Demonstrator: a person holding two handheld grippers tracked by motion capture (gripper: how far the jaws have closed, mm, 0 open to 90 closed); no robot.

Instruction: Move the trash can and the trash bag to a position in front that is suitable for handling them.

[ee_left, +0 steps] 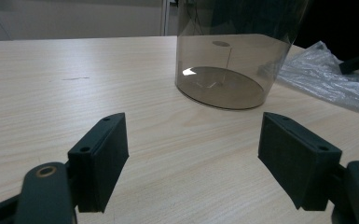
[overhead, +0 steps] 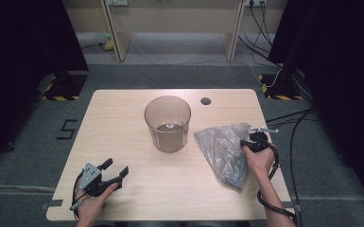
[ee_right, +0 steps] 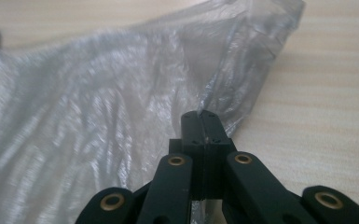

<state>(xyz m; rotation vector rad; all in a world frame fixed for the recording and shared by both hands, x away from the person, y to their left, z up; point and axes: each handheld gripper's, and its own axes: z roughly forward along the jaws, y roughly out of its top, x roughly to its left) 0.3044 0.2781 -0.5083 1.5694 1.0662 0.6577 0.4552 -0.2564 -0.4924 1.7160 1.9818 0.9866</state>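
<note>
Seemingly empty tinted canister (overhead: pixel 167 124)

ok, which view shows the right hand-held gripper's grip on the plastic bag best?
Right gripper view: the right hand-held gripper is shut on the plastic bag edge. High view shows it small; left gripper view shows bag folds.

The high view is evenly lit from overhead, the pale worktop (overhead: pixel 123 123) bright while black curtains (overhead: pixel 23 38) at both sides fall into near-darkness, and shadows under things are soft and short. In the left gripper view a small white glare sits on the floor of the tinted bin (ee_left: pixel 224 60) and the near jaws are slightly soft. The right gripper view is blurred across the shiny plastic bag (ee_right: pixel 98 93), with streaky highlights.
</note>
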